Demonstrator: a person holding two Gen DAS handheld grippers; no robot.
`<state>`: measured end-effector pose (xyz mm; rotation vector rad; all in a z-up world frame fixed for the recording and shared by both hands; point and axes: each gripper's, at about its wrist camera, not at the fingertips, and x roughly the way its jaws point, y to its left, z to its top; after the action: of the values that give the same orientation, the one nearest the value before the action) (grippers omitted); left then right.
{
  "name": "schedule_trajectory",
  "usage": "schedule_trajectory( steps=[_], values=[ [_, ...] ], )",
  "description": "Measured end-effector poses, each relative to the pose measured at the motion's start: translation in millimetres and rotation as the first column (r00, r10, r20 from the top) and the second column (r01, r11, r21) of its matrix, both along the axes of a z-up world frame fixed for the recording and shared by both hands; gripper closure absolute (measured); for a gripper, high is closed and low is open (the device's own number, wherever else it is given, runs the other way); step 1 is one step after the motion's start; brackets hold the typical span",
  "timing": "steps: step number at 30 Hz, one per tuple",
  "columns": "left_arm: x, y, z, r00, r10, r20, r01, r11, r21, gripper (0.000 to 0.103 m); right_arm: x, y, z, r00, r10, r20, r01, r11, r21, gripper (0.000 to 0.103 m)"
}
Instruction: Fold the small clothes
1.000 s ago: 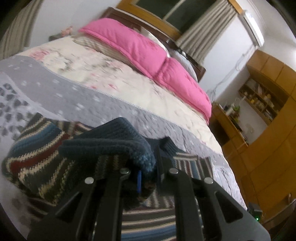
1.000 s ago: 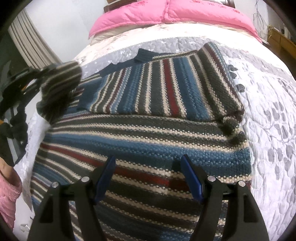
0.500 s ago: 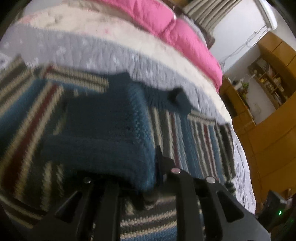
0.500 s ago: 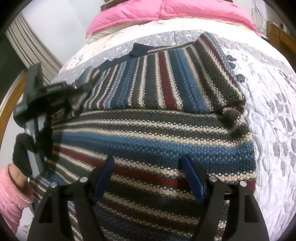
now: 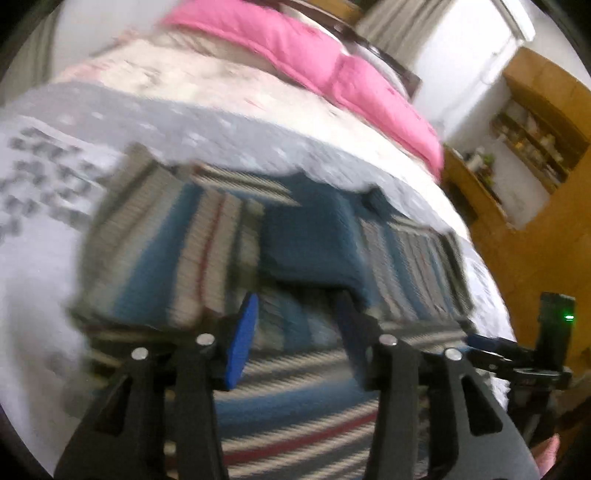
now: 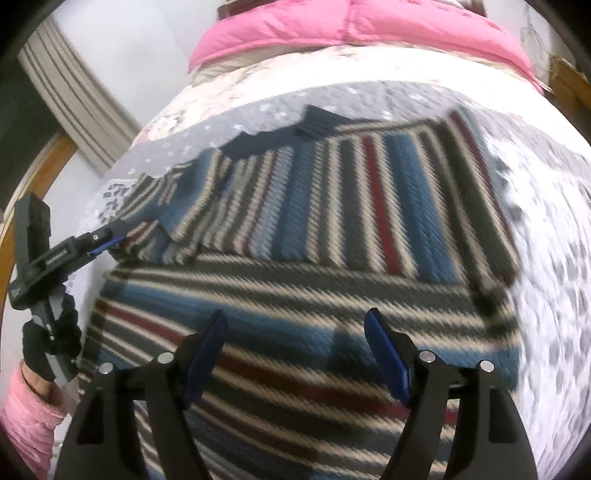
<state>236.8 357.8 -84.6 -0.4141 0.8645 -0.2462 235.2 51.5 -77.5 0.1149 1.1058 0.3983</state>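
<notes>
Striped sweater [image 6: 314,295] flat on bed quilt [image 6: 546,258], sleeves folded in across the body. Left gripper [image 5: 295,332] and right gripper [image 6: 295,350] both spread wide, empty, hovering over the knit. Probably remaining: bottom-to-top fold.

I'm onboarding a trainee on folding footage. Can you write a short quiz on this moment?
1. True or false: the left gripper has its jaws clamped on the striped knit sweater.
2. What pink thing lies at the head of the bed? A) towel B) pink duvet C) bag
3. Fill in: the right gripper hovers over the sweater with jaws ____.

Key: 1 false; 2 B; 3 open.
</notes>
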Motion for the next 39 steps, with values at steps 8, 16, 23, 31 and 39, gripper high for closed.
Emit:
schedule_trajectory(
  steps=[8,16,23,31,39],
  values=[
    [21.4,36.2,-33.7,0.990,0.097,-0.098,-0.089,0.993,0.079,0.057,60.7,66.2,9.6,0.993,0.086,-0.078,-0.077,0.991,0.113,0.026],
    [21.4,46.0,-52.7,0.990,0.088,-0.108,-0.085,0.996,0.029,0.058,108.4,105.9,-13.2,0.985,0.097,-0.144,-0.085,0.992,0.088,0.027],
    [18.5,44.0,-56.9,0.993,0.087,-0.082,-0.086,0.996,0.011,0.058,121.0,130.8,-36.2,0.976,0.129,-0.174,-0.112,0.988,0.107,0.076],
    [9.8,51.0,-40.2,0.992,0.124,-0.031,-0.126,0.990,-0.061,0.056,107.3,106.9,-7.2,0.987,0.152,-0.047,-0.146,0.983,0.108,0.091],
    [15.5,37.8,-56.5,0.992,0.114,-0.047,-0.113,0.993,0.020,0.052,113.1,73.7,-39.1,0.992,0.055,-0.111,-0.049,0.997,0.058,0.074]
  ],
)
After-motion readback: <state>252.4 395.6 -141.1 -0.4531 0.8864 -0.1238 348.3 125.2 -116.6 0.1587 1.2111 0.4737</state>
